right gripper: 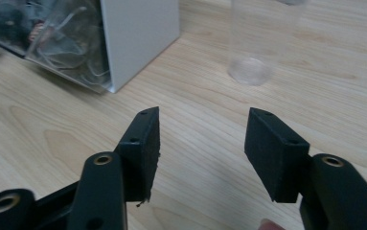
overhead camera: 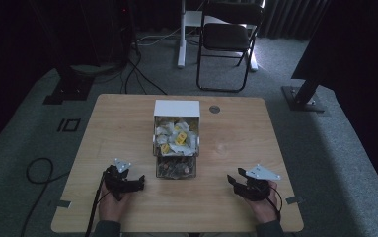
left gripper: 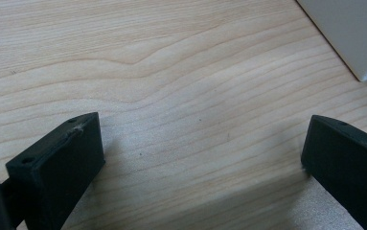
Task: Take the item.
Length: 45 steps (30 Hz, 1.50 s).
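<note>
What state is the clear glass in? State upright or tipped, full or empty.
Upright and empty. In the right gripper view the clear glass stands on its round base on the table, and the wood grain shows straight through its walls.

High view dim, murky bg; gripper views brighter, soft shadows on table (left gripper: 181,72), near jaws blurred.

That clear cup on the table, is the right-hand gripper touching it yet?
Apart. In the right gripper view, the open right gripper sits short of the clear cup, with bare wooden table visible between its jaws and the cup's base.
</note>
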Available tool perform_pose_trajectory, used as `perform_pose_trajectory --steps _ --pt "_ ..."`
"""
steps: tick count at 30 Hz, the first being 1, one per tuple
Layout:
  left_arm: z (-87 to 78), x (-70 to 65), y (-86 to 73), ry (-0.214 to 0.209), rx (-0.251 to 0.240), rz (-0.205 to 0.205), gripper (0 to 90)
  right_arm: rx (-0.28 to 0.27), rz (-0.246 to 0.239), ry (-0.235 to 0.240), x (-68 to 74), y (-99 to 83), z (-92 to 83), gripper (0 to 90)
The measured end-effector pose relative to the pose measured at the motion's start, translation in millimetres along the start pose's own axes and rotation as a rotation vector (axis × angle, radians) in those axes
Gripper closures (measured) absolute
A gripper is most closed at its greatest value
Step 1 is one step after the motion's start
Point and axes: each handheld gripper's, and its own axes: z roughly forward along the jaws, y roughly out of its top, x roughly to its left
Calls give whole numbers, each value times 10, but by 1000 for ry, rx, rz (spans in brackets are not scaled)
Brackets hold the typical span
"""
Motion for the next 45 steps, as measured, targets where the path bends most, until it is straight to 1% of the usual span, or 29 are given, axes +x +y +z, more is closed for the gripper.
perform_pose_trajectory --steps 6,20,25,36,43,45 --pt "0 0 0 0 0 0 12 -7 -15 14 65 46 -25 476" --pt "0 0 0 0 -1 0 12 -21 -48 31 220 163 -73 482" --pt "0 0 0 0 -1 0 12 -31 -43 38 245 183 -97 494" --pt "-1 -5 -1 0 -1 1 12 -48 -60 66 332 233 -136 500" --pt "-3 -12 -1 -3 1 3 12 -50 -63 86 377 245 -130 486" --pt "-3 -13 -1 -3 0 3 12 -54 -71 95 413 263 -135 481"
